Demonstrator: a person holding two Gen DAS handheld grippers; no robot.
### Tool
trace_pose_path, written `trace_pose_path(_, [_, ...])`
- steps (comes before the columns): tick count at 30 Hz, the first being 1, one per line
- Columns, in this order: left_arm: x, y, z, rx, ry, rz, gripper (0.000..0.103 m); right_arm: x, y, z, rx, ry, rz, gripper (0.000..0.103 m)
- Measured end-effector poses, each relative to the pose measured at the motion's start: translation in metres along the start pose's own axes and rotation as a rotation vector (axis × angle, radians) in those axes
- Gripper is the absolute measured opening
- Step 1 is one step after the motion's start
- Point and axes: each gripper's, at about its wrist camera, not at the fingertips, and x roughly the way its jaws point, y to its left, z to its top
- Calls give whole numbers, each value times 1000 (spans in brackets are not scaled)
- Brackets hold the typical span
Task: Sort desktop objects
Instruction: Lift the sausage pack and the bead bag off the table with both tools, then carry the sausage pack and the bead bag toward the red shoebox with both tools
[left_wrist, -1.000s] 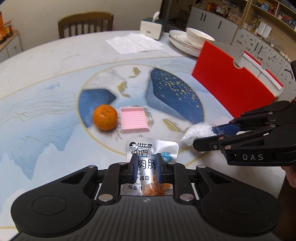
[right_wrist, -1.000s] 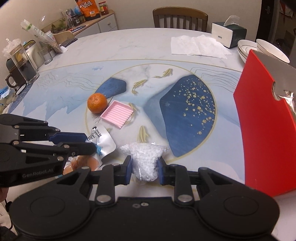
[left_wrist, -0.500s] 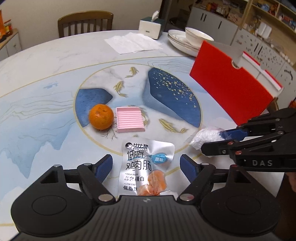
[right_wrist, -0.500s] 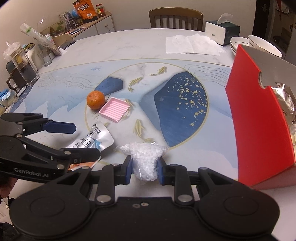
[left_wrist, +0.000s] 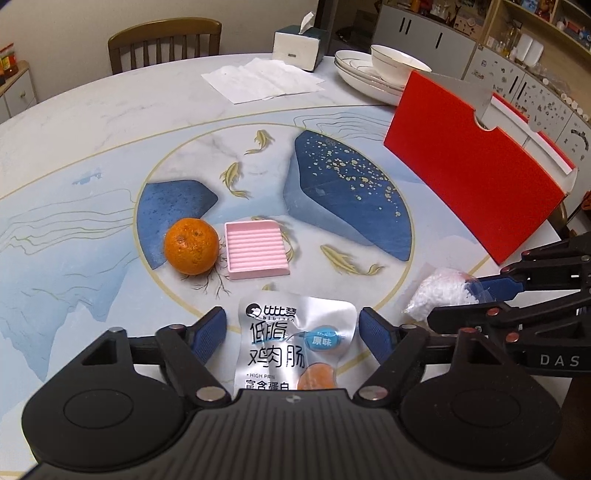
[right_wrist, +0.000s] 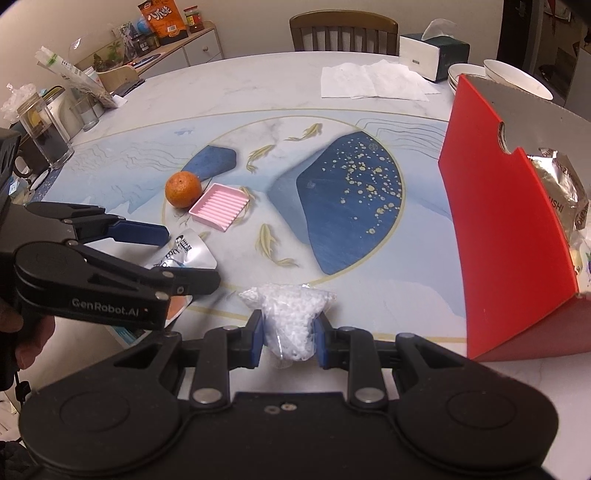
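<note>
Silver pouch (left_wrist: 295, 343) free between parted fingers (left_wrist: 207, 334)

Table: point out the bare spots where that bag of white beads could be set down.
Free: the dark blue patch between the pink tray and the red box, and the pale stretch between the tissues and the orange. Crowded: the near edge, around the silver packet and both grippers.
</note>
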Motion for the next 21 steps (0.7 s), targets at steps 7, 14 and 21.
trace_pose_path(7, [-5,-5,2,16,-7,-9,52,-1,-1,0,6,-8,9,26])
trace_pose_path(14, [-13,-3,-1,6,-12,-16,51,-4,-2,0,7,-18,22,26])
trace_pose_path(21, [-27,-3,-7,-3,-28,-24,48,-8,-2,-2,12,-24,32,26])
